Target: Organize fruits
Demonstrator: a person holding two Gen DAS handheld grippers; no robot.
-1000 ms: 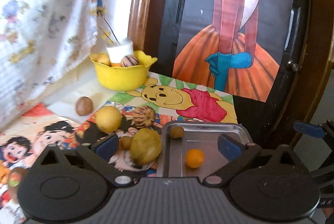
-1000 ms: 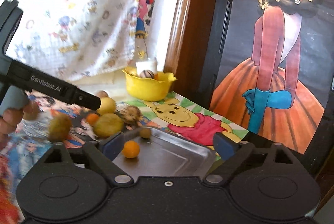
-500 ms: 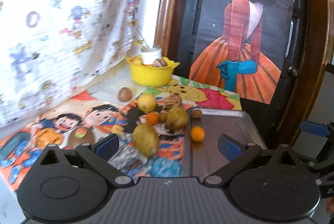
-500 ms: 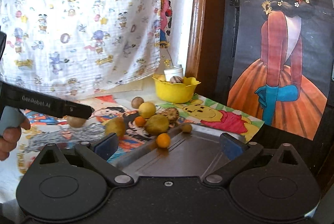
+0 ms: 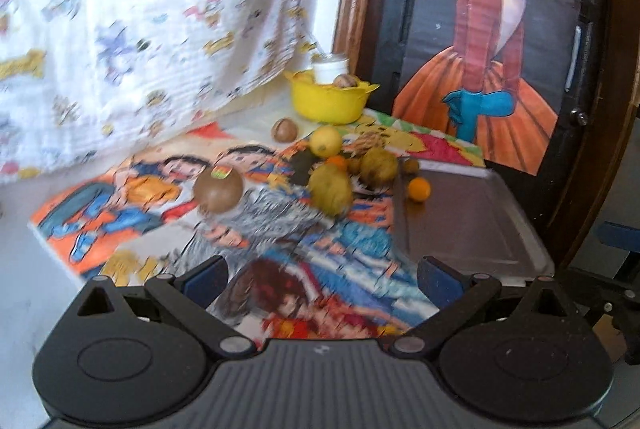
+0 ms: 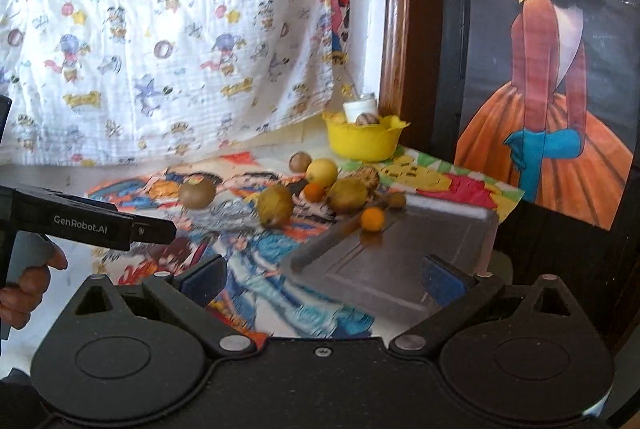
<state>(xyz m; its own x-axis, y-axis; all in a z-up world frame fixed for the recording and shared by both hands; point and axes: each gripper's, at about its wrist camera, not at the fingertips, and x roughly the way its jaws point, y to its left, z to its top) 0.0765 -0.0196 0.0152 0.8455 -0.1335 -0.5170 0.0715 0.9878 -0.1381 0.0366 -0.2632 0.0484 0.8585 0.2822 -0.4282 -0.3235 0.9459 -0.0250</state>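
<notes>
Both my tongs, left gripper (image 5: pixel 322 279) and right gripper (image 6: pixel 324 279), are spread and empty; only the small orange (image 5: pixel 419 188) lies on the metal tray (image 5: pixel 472 225) at center right, most fruits (image 5: pixel 330 187) wait.

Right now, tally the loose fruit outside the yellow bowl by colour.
Orange fruit: 2
Yellow fruit: 1
Olive-green fruit: 2
Brown fruit: 3
Tan ridged fruit: 1
Total: 9
</notes>
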